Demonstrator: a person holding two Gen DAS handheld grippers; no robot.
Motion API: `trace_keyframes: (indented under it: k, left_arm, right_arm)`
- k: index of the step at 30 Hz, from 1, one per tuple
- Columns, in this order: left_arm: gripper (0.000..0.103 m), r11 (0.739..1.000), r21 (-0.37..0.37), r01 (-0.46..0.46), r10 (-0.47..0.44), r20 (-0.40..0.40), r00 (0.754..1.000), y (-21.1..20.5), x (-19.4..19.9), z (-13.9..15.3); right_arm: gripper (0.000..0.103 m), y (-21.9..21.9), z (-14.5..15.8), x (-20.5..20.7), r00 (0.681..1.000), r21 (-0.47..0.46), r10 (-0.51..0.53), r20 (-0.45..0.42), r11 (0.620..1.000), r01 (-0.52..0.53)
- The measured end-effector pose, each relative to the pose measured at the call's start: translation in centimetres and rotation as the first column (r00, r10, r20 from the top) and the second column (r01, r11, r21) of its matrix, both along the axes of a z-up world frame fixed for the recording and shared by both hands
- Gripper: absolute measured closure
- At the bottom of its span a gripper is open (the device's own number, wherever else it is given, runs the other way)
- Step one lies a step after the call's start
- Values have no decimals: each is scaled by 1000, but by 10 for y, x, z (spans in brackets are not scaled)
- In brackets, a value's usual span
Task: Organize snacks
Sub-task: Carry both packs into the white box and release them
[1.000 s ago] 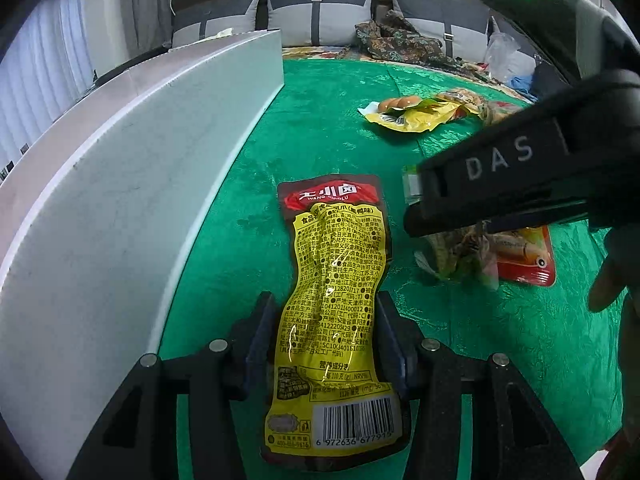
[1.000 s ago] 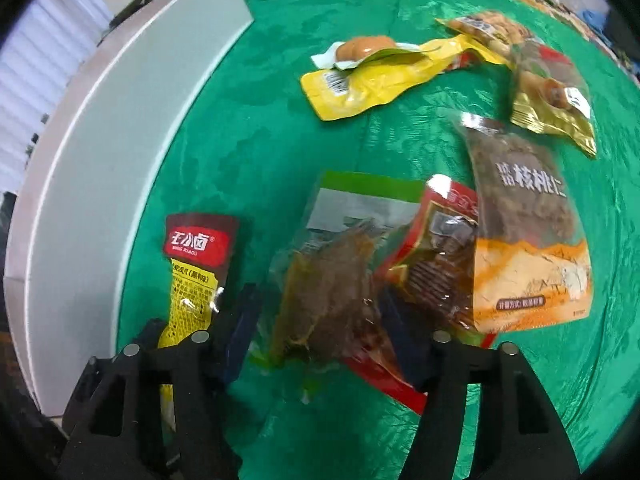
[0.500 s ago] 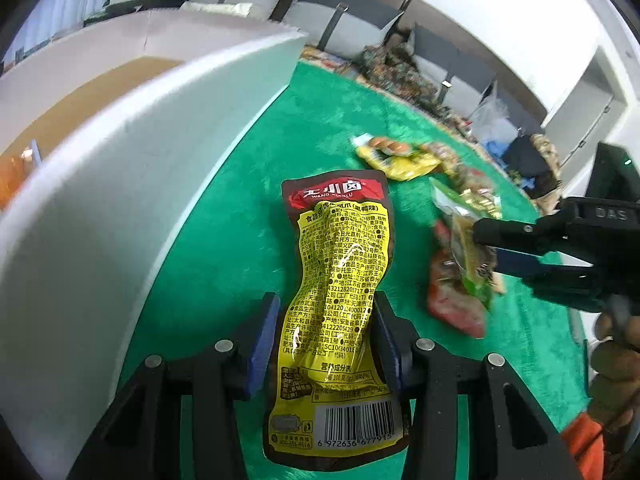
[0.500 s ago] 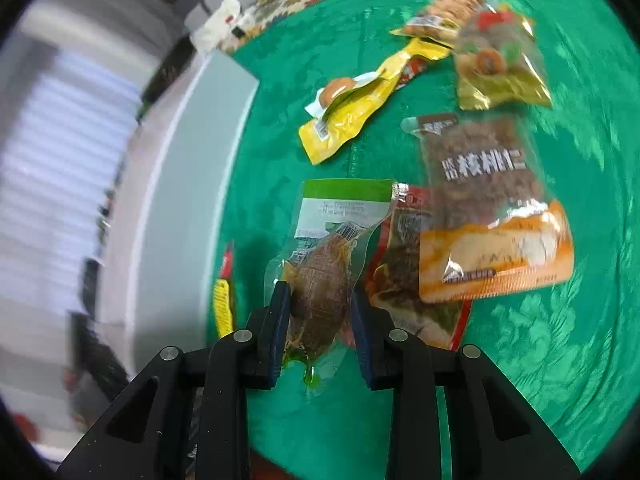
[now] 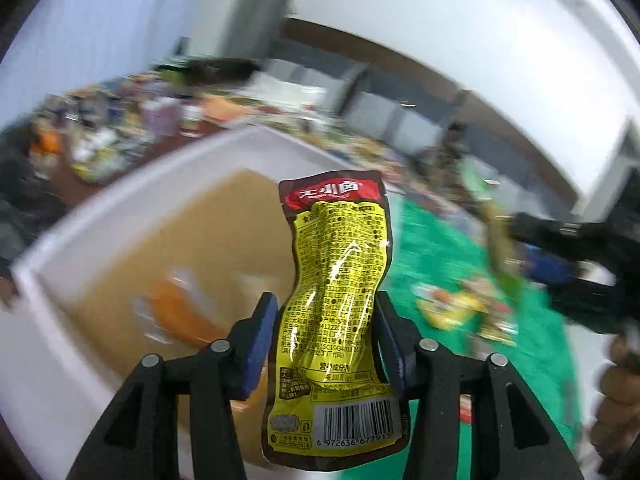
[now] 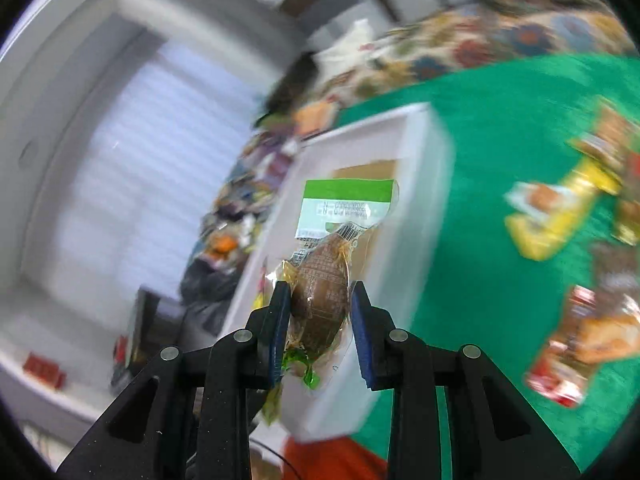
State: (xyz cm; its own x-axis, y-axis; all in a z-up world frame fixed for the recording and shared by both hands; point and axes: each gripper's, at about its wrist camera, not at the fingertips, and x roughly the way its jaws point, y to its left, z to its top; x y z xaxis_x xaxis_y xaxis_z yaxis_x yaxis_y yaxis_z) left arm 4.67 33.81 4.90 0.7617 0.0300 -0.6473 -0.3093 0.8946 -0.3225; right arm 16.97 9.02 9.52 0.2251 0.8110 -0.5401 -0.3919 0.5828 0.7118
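My left gripper (image 5: 324,308) holds a yellow snack packet (image 5: 340,264) with a red top upright in the air, over the open white box (image 5: 132,200). Its jaws are opening, with the packet still between the blue pads. My right gripper (image 6: 320,300) is shut on a clear packet (image 6: 344,208) with a green header and a brown piece of food inside. That packet hangs in front of the box (image 6: 424,184), above its near wall. An orange packet (image 5: 176,312) lies blurred on the box's brown floor.
The green cloth (image 6: 500,120) stretches right of the box. On it lie a yellow packet (image 6: 556,224), a red and orange packet (image 6: 588,344) and others (image 5: 452,308). A cluttered floor and a window lie beyond the box. The views are motion-blurred.
Both grippers rose off the green cloth with their packets. The right one closed on the clear packet, then lifted it. The left one swung over the box's open top.
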Motion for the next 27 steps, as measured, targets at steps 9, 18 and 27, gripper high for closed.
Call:
trace_keyframes:
  k: [9,18,27]
  left_arm:
    - [18,971,162,-178,202,-148,968,67,-12,-28]
    - [3,984,78,163,-160,-43,986,-73,4,-7]
    - [2,879,135,458,-413,-265,871,-220,38,-85]
  right_arm:
    - [42,75,-5,-40,969,-201,104,225,978,-58]
    - [41,-103,-122,-49,908,-554,-123,401,757,347]
    - [41,-301,-177,-55,845,-688,-362,394,494,532]
